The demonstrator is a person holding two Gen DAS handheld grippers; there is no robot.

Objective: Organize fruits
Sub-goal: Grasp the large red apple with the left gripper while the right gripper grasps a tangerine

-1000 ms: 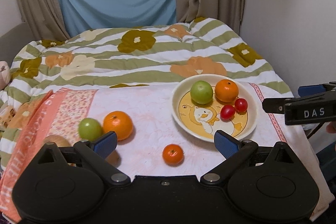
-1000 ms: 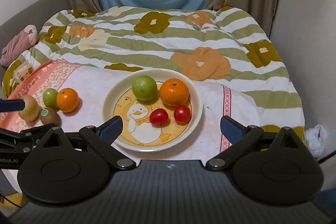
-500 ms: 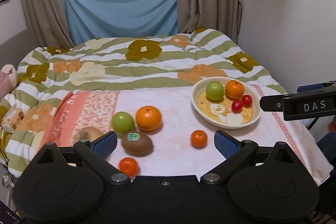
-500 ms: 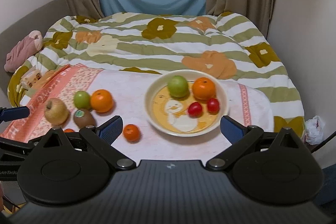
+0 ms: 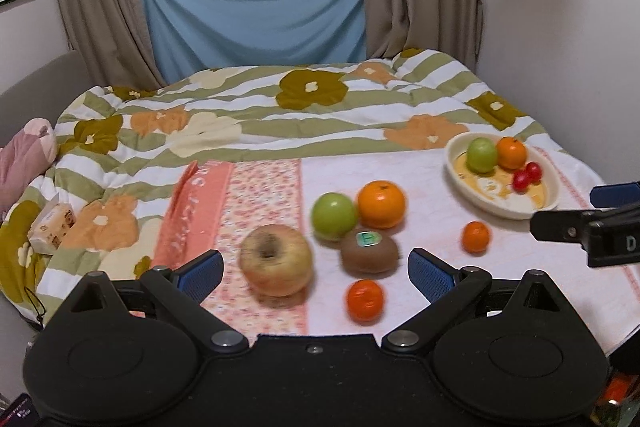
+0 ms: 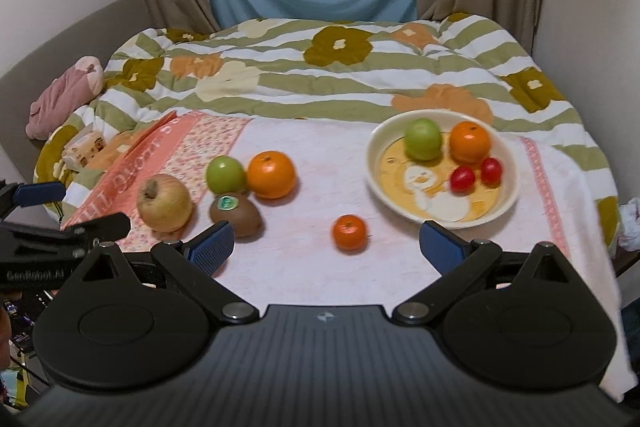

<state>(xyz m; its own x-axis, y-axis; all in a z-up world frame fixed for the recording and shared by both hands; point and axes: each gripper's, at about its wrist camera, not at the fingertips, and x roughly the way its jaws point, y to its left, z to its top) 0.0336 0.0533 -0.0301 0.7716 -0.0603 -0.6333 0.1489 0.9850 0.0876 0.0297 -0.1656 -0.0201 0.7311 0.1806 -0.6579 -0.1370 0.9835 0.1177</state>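
A cream duck plate [image 6: 508, 199] on the pink cloth holds a green apple [image 6: 423, 145], an orange [image 6: 470, 141] and two cherry tomatoes [image 6: 463, 178]. Loose on the cloth lie a yellow apple [image 5: 276, 259], a kiwi [image 5: 370, 253], a green apple [image 5: 333, 215], an orange [image 5: 381, 203] and two small tangerines [image 5: 365, 299] [image 5: 476, 237]. My left gripper [image 5: 314, 273] is open and empty, near the yellow apple and kiwi. My right gripper [image 6: 326, 247] is open and empty, in front of a tangerine [image 6: 350, 231].
The pink cloth [image 6: 320, 155] lies on a flowered striped quilt [image 6: 320, 75]. A tissue pack [image 5: 52, 223] and a pink plush [image 5: 24, 163] lie at the left. A wall is close on the right, curtains and a blue sheet behind.
Both grippers have pulled back from the plate; the left one has also turned left. More loose fruit has come into view. Both stay open and empty.
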